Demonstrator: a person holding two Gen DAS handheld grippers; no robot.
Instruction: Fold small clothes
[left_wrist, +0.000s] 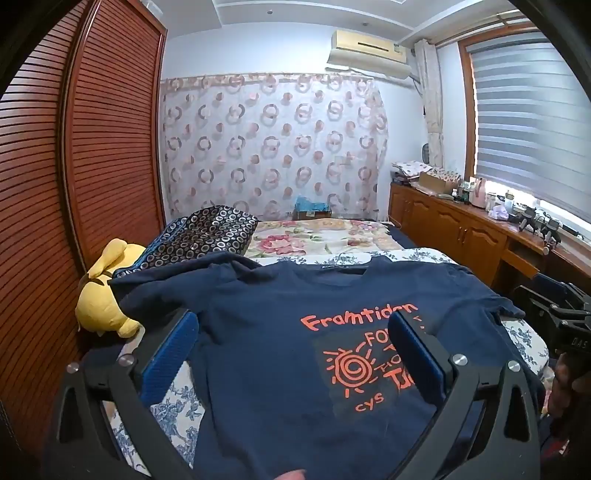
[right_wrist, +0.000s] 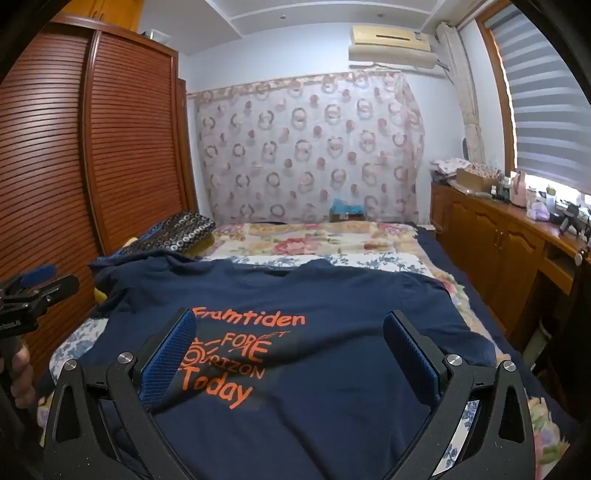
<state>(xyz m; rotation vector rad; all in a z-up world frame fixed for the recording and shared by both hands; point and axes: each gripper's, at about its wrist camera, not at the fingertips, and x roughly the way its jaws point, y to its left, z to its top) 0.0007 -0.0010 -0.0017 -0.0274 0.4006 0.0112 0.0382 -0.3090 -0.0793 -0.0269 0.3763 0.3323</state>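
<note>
While both grippers hang just above the bed (left_wrist: 325, 230), a navy T-shirt (left_wrist: 280, 332) lies spread face up across its near end, collar toward 12 o'clock and orange lettering on the chest. From the left wrist view, the left gripper (left_wrist: 295, 332) has its blue-padded fingers (left_wrist: 177, 343) spread wide apart over the shirt's chest, clamped on nothing; the print sits toward 3 o'clock from its middle. From the right wrist view, the right gripper (right_wrist: 290, 332) likewise holds its fingers (right_wrist: 406, 347) wide apart above the shirt, empty, with the lettering toward 9 o'clock. A yellow plush toy (left_wrist: 107, 295) rests at 9 o'clock of the shirt, touching its left sleeve, against the louvred wardrobe (left_wrist: 110, 147). A dark ring-patterned pillow (left_wrist: 207, 229) lies beyond, toward 11 o'clock. Wooden cabinets (right_wrist: 491, 236) run along 3 o'clock under the window blind (right_wrist: 546, 110).
</note>
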